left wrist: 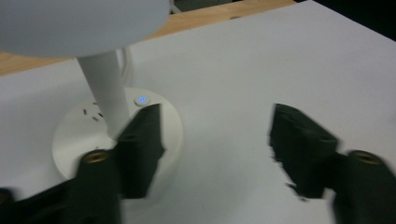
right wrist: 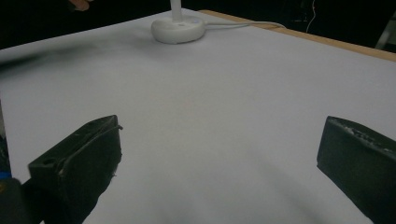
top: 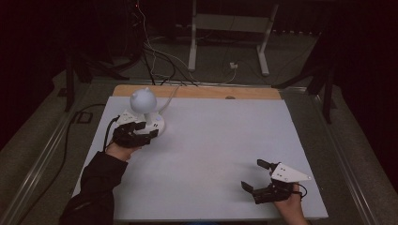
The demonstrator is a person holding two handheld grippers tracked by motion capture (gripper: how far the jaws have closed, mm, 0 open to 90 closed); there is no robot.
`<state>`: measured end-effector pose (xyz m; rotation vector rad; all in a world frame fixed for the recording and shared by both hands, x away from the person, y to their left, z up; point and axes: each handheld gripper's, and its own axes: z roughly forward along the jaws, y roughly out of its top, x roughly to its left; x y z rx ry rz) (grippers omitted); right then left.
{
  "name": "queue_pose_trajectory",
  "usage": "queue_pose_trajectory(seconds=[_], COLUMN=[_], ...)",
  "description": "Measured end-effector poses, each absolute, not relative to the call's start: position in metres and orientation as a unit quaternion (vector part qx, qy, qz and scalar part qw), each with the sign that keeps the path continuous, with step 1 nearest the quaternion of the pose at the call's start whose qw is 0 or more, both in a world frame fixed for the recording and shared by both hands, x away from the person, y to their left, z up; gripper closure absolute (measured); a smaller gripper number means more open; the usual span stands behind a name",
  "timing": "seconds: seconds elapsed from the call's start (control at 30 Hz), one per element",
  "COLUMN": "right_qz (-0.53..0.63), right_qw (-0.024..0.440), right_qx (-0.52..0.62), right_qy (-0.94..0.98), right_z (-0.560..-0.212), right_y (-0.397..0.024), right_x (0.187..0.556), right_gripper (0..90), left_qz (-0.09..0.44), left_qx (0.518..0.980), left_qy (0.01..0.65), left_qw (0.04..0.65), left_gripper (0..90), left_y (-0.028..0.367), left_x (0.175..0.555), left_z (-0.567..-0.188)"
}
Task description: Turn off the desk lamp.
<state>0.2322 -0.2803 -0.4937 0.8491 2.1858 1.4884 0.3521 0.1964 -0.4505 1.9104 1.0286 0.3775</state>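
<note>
A white lamp stands at the table's back left, with a round head on a stem over a round base. A small blue light glows on the base. My left gripper hovers right at the base, open, and its jaws hold nothing. In the left gripper view the left gripper has one jaw over the base's edge and the other over bare table. My right gripper rests near the front right, open and empty. The lamp base lies far ahead of it.
The white tabletop has a wooden strip along its far edge. The lamp's white cord runs off the back. Cables and a metal frame stand on the floor beyond. A dark sleeve enters at bottom left.
</note>
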Motion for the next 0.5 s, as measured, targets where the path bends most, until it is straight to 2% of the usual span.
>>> queue_pose_trajectory(seconds=[0.03,0.07,0.1,0.17,0.5], right_qz=[0.527,0.527,0.528,0.528,0.53], right_qw=[0.182,0.182,0.181,0.181,0.179], right_qx=[0.3,0.3,0.301,0.301,0.299], right_qy=[0.774,0.774,0.773,0.774,0.773], right_z=[-0.494,-0.494,-0.493,-0.493,-0.493], right_y=[-0.28,-0.28,-0.281,-0.281,-0.28], right_x=[0.232,0.232,0.232,0.232,0.232], right_gripper=[0.0,0.0,0.0,0.0,0.0], left_qz=[0.148,0.146,0.139,0.126,0.12], left_qx=[0.776,0.775,0.774,0.778,0.793], left_qy=[0.414,0.414,0.409,0.402,0.364], left_qw=[0.452,0.455,0.462,0.466,0.473], left_gripper=[17.8,14.7,5.4,2.0,0.6], left_y=[0.196,0.196,0.197,0.197,0.201], left_x=[0.351,0.348,0.346,0.341,0.309], left_z=[-0.45,-0.45,-0.45,-0.449,-0.451])
